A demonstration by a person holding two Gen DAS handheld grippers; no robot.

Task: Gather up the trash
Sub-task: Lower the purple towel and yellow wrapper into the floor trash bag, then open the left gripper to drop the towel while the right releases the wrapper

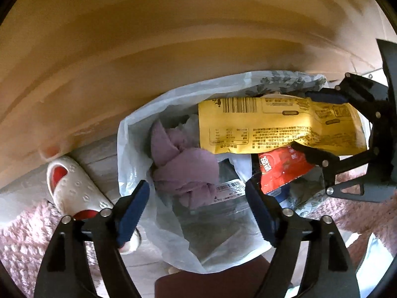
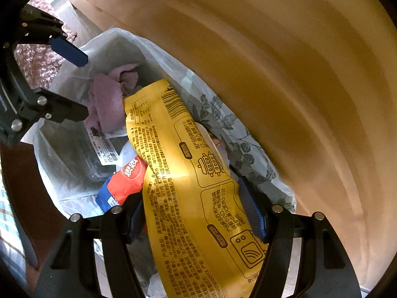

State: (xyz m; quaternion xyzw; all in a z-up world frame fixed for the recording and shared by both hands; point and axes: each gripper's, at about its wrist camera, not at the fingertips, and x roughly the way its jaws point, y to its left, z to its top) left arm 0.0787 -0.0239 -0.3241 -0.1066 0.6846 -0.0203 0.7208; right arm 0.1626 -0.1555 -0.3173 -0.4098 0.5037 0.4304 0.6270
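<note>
1. my right tongs (image 2: 196,218) pinch the yellow wrapper (image 2: 188,173) at lower centre, over the white trash bag (image 2: 62,154).
2. my left tongs (image 1: 198,211) hang spread and empty above the bag's mouth.

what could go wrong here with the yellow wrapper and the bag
1. The right gripper holds the long yellow wrapper over the white trash bag; the wrapper lies across the opening, so on release it may bridge the rim or slide out instead of dropping in.
2. The left gripper is open and grips nothing, so the limp bag's mouth could sag shut.
3. The red packet sits near the bag's edge and might get knocked out.
</note>
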